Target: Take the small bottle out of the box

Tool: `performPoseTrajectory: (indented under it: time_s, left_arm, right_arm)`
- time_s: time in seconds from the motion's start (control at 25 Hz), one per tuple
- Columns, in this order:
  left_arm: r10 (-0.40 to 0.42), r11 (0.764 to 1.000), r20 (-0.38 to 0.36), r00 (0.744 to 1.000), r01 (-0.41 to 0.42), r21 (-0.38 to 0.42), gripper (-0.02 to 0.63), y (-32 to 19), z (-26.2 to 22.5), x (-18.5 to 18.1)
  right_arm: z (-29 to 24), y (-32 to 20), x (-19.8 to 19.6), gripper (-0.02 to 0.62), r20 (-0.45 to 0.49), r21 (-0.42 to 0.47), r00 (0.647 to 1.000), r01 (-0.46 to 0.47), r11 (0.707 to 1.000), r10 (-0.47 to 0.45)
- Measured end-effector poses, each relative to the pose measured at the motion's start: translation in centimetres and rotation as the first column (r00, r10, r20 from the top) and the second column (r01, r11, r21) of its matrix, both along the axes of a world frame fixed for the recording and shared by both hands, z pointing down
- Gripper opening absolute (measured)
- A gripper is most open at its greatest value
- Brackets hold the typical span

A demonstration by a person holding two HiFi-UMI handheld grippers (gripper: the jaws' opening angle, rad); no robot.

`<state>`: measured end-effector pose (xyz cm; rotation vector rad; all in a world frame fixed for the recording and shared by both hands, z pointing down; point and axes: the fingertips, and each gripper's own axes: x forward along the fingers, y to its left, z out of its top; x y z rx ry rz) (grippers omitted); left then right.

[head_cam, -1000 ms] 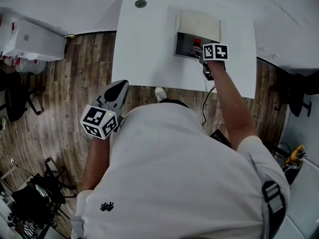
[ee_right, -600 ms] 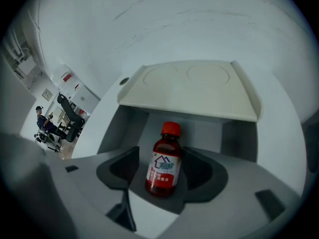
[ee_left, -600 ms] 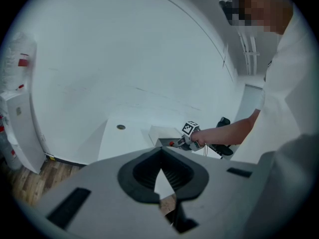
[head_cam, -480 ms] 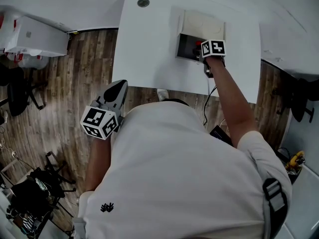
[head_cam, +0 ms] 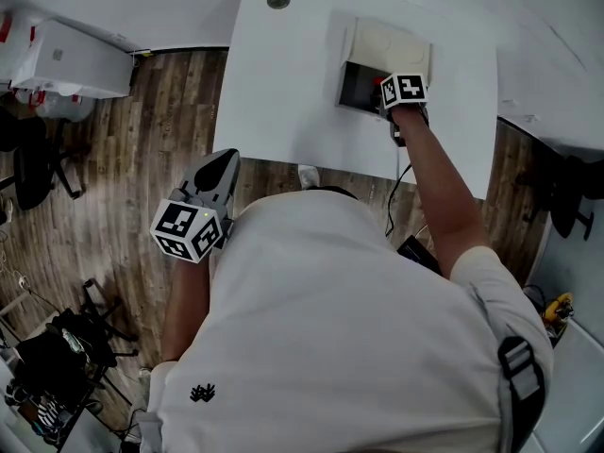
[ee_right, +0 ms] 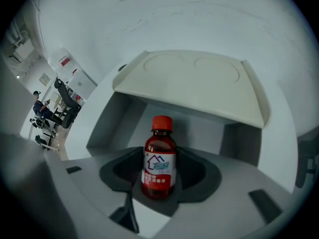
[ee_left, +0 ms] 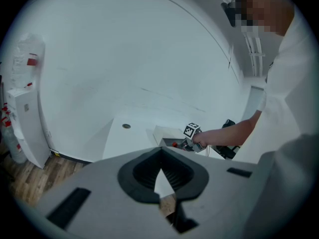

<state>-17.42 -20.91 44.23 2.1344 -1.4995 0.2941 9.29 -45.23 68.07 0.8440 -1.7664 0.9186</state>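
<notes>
A small brown bottle [ee_right: 159,166] with a red cap and a white label stands upright inside the open box [ee_right: 199,83], under its raised cream lid. My right gripper [ee_right: 159,180] reaches into the box, and its jaws are closing with the bottle between them; the black pads touch the bottle on both sides. In the head view the right gripper's marker cube [head_cam: 404,89] covers the bottle at the box [head_cam: 382,41]. My left gripper [head_cam: 222,170] hangs shut and holds nothing, off the table's near left corner above the floor; its own view shows its jaw tips [ee_left: 160,183] together.
The box stands at the back of a white table [head_cam: 283,92] with a round grommet [head_cam: 277,0] at its far left. A black cable [head_cam: 392,196] hangs off the near edge. A white cabinet [head_cam: 66,59] and black chairs [head_cam: 28,173] stand on the wooden floor.
My right gripper has pushed a little deeper into the box, and its marker cube now hides the red cap in the head view. The left gripper has stayed where it was.
</notes>
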Motion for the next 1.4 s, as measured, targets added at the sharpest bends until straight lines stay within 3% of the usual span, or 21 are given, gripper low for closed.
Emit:
performPoseTrajectory:
  time_s: [0.52,0.88,1.4]
  left_arm:
    - [0.027,1.0,-0.011,1.0,-0.027,0.007,0.006,1.6,0.0,-0.7]
    - [0.07,0.997,-0.019,0.997,-0.069,0.032,0.006,3.6,-0.1,-1.3]
    - [0.137,0.988,-0.029,0.99,-0.135,0.071,0.006,6.9,-0.7,-2.0]
  right_arm:
    - [-4.1,-0.4,0.7,0.206,0.076,0.172,0.995,-0.077,0.982,0.065]
    - [-10.4,1.7,0.1,0.206,0.176,0.348,0.982,-0.125,0.929,0.066]
    - [-18.9,8.3,-2.5,0.204,0.304,0.509,0.953,-0.164,0.845,0.002]
